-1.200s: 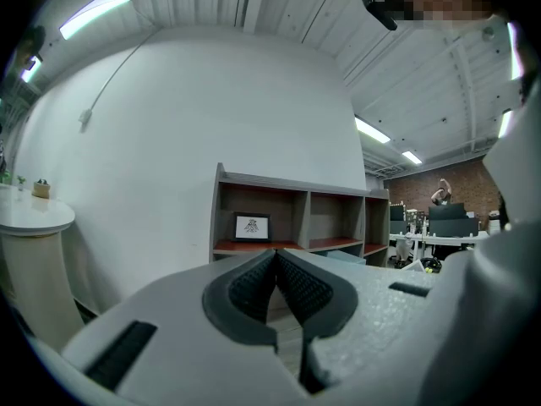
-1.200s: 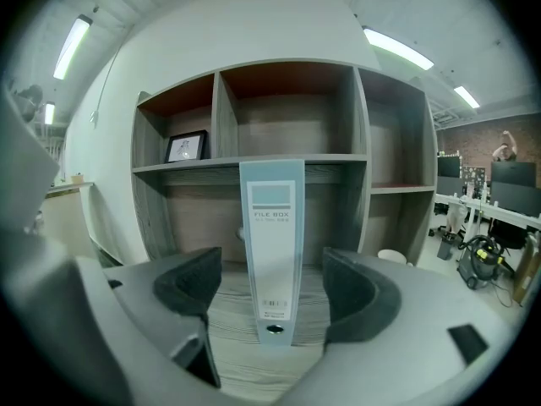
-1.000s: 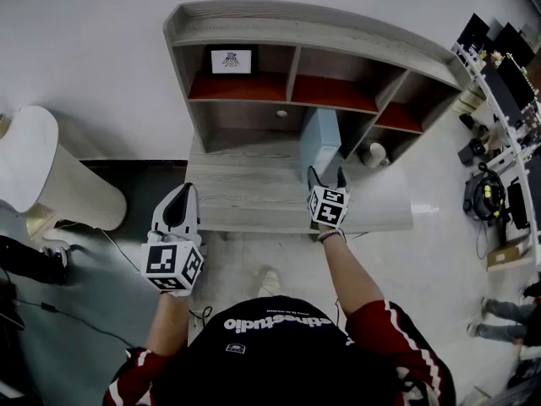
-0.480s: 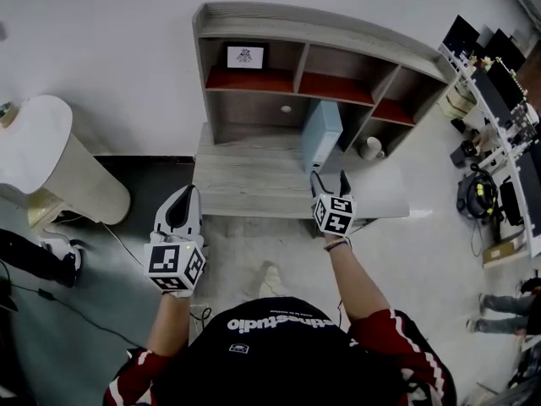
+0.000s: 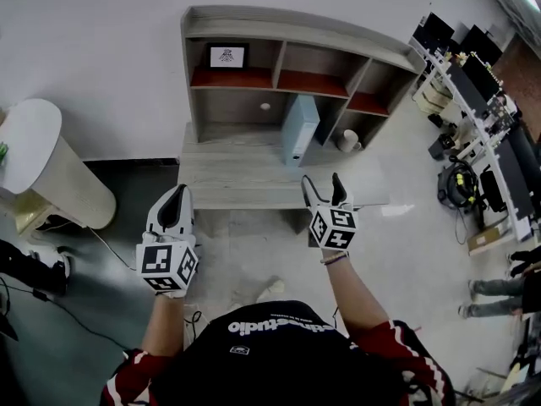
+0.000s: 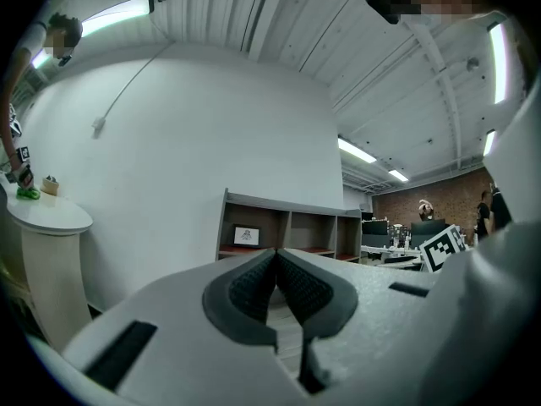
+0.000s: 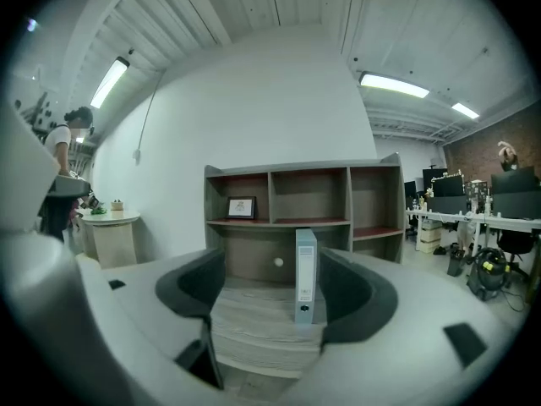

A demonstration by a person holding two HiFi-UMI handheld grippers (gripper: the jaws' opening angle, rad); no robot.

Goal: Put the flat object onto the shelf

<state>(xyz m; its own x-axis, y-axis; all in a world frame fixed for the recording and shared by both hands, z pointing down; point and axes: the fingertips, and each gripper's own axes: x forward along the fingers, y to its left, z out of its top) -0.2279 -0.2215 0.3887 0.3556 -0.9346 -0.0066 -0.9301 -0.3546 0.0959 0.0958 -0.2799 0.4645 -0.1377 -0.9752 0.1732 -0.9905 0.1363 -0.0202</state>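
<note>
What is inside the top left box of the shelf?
A small framed picture stands upright on the red board in that corner of the shelf. Nothing else shows in there. The bit of back wall right behind the frame is covered, so that part cannot be seen.

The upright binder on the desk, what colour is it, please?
The binder is pale blue; clearest in the right gripper view.

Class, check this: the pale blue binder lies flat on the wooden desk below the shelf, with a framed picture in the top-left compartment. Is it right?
Not quite: the binder stands upright on the desk, as the right gripper view shows. The rest holds.
</note>
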